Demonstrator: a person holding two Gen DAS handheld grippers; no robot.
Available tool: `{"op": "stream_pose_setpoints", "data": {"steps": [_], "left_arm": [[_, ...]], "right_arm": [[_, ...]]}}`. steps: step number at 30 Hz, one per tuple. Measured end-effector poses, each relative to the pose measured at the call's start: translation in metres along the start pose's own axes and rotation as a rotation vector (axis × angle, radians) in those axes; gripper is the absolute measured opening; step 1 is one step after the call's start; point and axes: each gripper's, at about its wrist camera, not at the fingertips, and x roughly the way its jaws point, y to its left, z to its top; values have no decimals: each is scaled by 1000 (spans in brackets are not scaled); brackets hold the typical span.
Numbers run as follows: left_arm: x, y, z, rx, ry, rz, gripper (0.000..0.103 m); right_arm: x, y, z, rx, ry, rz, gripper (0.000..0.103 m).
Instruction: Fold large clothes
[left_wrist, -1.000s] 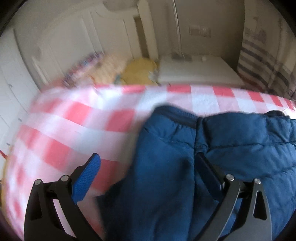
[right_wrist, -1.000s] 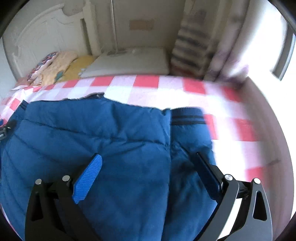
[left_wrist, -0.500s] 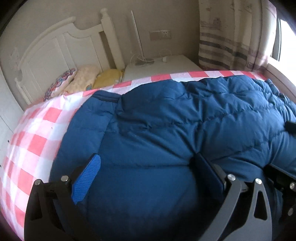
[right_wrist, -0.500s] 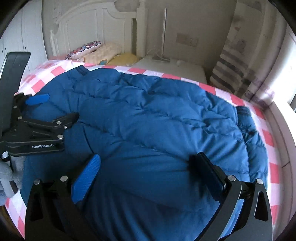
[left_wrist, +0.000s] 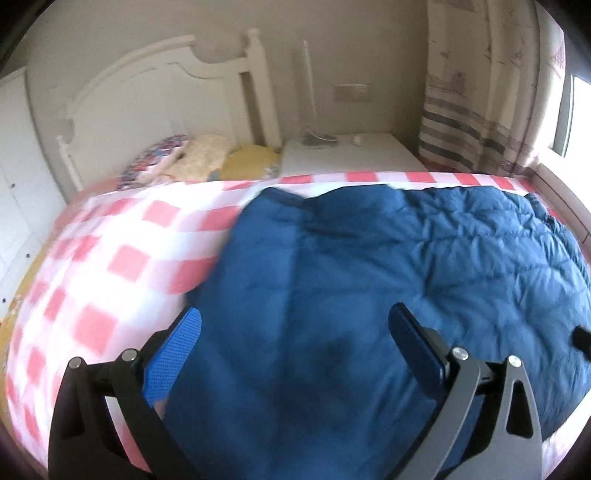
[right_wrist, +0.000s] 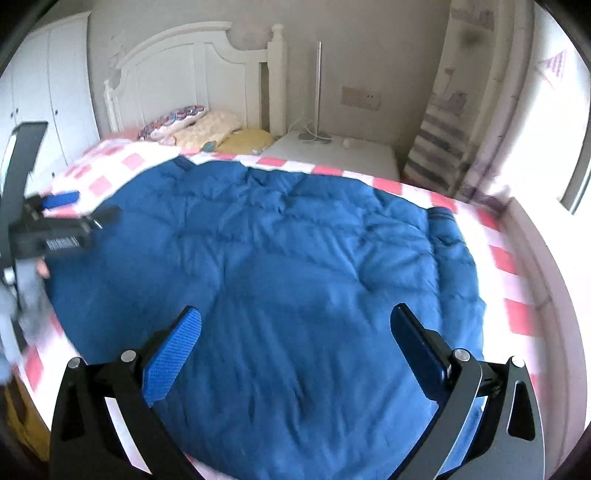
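Note:
A large blue quilted puffer jacket (right_wrist: 295, 258) lies spread on a bed with a red-and-white checked sheet (right_wrist: 110, 170); it also shows in the left wrist view (left_wrist: 369, 277). My left gripper (left_wrist: 295, 343) is open and empty above the jacket's left part. It appears from the side in the right wrist view (right_wrist: 81, 206) at the jacket's left edge. My right gripper (right_wrist: 295, 343) is open and empty above the jacket's near middle. A dark ribbed cuff (right_wrist: 441, 216) shows at the jacket's right side.
A white headboard (right_wrist: 192, 74) and pillows (right_wrist: 207, 127) stand at the back. A white nightstand (right_wrist: 340, 155) holds a lamp base with a thin pole. A striped curtain (right_wrist: 443, 147) and a window are at the right. A white wardrobe (right_wrist: 48, 92) is at the left.
Both grippers have pulled back and up from the jacket. The left view has swung left, so more checked sheet shows. Both stay open and empty.

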Motion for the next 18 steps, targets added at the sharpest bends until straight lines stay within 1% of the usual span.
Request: {"op": "stream_pose_setpoints", "data": {"steps": [1, 2, 3, 4, 5, 6, 7, 9, 11, 12, 15, 18], "left_arm": [[3, 7, -9, 5, 17, 29, 101], [9, 9, -16, 16, 45, 58, 101], [21, 12, -25, 25, 85, 76, 101], [28, 17, -32, 14, 101, 44, 101], [31, 26, -38, -32, 77, -5, 101], [32, 30, -41, -49, 67, -22, 101], [32, 28, -42, -38, 56, -12, 101], [32, 21, -44, -3, 30, 31, 101], [32, 16, -45, 16, 25, 56, 101], [32, 17, -46, 14, 29, 52, 101], [33, 25, -45, -16, 43, 13, 101], [32, 24, -46, -12, 40, 20, 101]], "right_arm": [[12, -2, -11, -5, 50, -19, 98], [19, -4, -18, 3, 64, -10, 99], [21, -8, -26, 26, 10, 17, 99], [23, -10, -30, 25, -13, 27, 99], [25, -10, -31, 24, -22, 28, 99], [26, -10, -31, 32, -19, 24, 99], [27, -9, -29, 36, -15, 16, 99], [27, -8, -28, 37, -3, 6, 99], [22, -9, -24, 56, 17, -5, 98], [16, -8, -22, 65, 23, -28, 98], [-6, -10, -25, 75, -28, -76, 98], [-16, -27, -36, 126, -32, -141, 98]]}}
